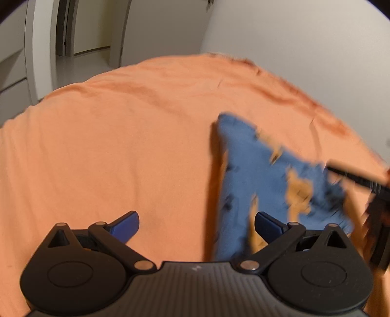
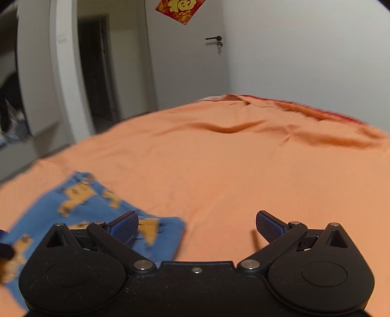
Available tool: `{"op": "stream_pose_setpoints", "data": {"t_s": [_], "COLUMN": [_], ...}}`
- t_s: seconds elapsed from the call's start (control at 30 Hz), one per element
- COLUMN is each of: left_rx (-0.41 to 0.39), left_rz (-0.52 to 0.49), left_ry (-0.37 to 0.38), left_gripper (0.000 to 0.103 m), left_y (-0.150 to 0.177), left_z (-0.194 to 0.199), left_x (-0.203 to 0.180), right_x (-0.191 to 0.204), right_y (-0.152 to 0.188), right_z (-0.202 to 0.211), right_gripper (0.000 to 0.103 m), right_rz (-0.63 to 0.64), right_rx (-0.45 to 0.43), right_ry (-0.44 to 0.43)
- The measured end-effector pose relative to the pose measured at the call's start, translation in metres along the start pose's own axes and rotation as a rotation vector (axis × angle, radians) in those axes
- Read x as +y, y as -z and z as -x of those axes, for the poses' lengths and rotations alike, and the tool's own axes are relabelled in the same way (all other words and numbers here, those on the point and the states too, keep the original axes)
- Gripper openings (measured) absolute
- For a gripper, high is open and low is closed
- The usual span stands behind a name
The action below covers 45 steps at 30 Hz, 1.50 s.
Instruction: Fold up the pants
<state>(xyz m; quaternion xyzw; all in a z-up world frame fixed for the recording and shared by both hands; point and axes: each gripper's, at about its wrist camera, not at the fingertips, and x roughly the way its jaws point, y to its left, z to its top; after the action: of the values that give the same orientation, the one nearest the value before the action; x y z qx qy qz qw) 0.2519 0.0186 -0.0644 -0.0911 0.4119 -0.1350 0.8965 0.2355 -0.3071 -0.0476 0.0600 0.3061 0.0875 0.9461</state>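
The pants (image 1: 263,175) are blue with an orange-yellow cartoon print, and I see them lying on the orange bedsheet (image 1: 109,146), off to the right of my left gripper (image 1: 197,225) and to the lower left of my right gripper (image 2: 197,225). In the left wrist view they look bunched into a rough wedge, narrow end pointing away from me, though the cloth is motion-blurred and I cannot make out how many layers are stacked. In the right wrist view the same fabric (image 2: 80,207) lies flatter, with one corner reaching under my left-hand blue pad (image 2: 124,225); whether that pad touches the cloth I cannot tell. Both of my grippers have their fingers spread wide with nothing between them; the left gripper's right pad (image 1: 268,223) sits in front of the pants' near edge. At the right edge of the left wrist view I can see a blurred black piece of the other tool (image 1: 375,209) just beside the pants. The sheet is wrinkled toward its far side. Beyond the bed stand a white wall (image 2: 304,48), a door with a dark handle (image 2: 214,38) and a red and gold hanging (image 2: 181,8).
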Motion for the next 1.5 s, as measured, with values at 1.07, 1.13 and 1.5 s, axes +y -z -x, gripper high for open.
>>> {"op": "stream_pose_setpoints", "data": {"t_s": [1.07,1.13,1.5], "left_rx": [0.106,0.089,0.076], "left_rz": [0.167,0.119,0.076], "left_ry": [0.269,0.240,0.167], "left_gripper": [0.027,0.023,0.017], "left_y": [-0.003,-0.005,0.010], "left_z": [-0.025,-0.021,0.028], "left_x": [0.023,0.015,-0.001], "right_x": [-0.033,-0.026,0.023], "right_y": [0.044,0.042,0.005], "right_z": [0.003,0.005,0.040], "right_gripper": [0.028,0.026,0.016], "right_rz": [-0.659,-0.645,-0.408], "right_rx": [0.110,0.102,0.079], "right_ry": [-0.294,-0.268,-0.166]}}
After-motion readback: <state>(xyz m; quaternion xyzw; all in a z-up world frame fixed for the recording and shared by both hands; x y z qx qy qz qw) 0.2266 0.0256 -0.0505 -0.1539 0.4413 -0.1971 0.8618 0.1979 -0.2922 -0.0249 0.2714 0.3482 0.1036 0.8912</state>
